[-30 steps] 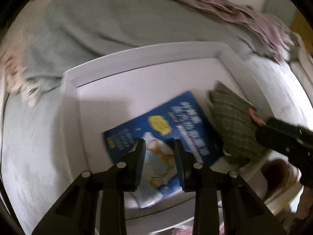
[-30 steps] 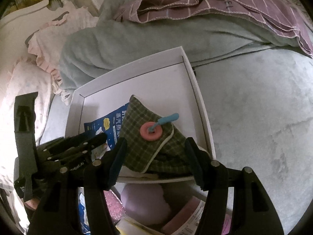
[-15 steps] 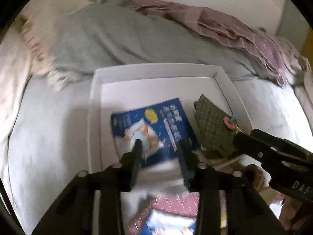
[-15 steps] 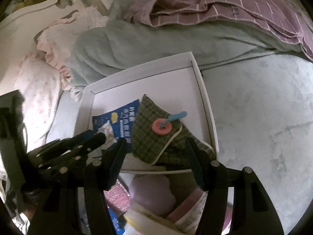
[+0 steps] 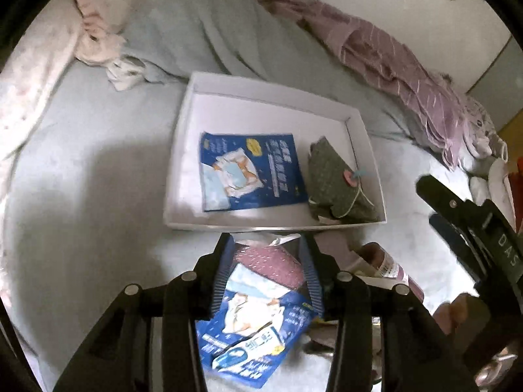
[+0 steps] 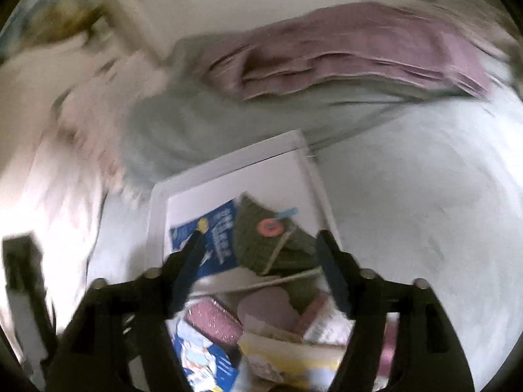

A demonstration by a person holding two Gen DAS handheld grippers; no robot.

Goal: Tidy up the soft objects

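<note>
A white box [image 5: 183, 150] lies on the bed, and in the right wrist view its rim [image 6: 157, 215] is blurred. Inside it a blue packet [image 5: 248, 170] [image 6: 215, 238] lies flat. Beside it is a green plaid pouch [image 5: 330, 179] [image 6: 258, 251] with a pink ring. My left gripper [image 5: 266, 245] hovers in front of the box, jaws opening, nothing pinched. Under it are a second blue packet [image 5: 261, 326] and a pink speckled item [image 5: 271, 261]. My right gripper [image 6: 261, 238] [image 5: 428, 199] hangs above the pouch. Its jaws are opening wide and are clear of the pouch.
A grey-green blanket [image 5: 202, 32] and a mauve striped cloth [image 5: 392, 65] are heaped behind the box. A pink frilled pillow [image 5: 94, 26] lies at the back left. Loose items, among them a small bottle [image 5: 389, 268] and a mauve pad [image 6: 268, 307], lie before the box.
Both grippers rose and drew back from the box. The left came off the blue packet, which stays in the box. The right jaws spread wider and left the pouch lying there.
</note>
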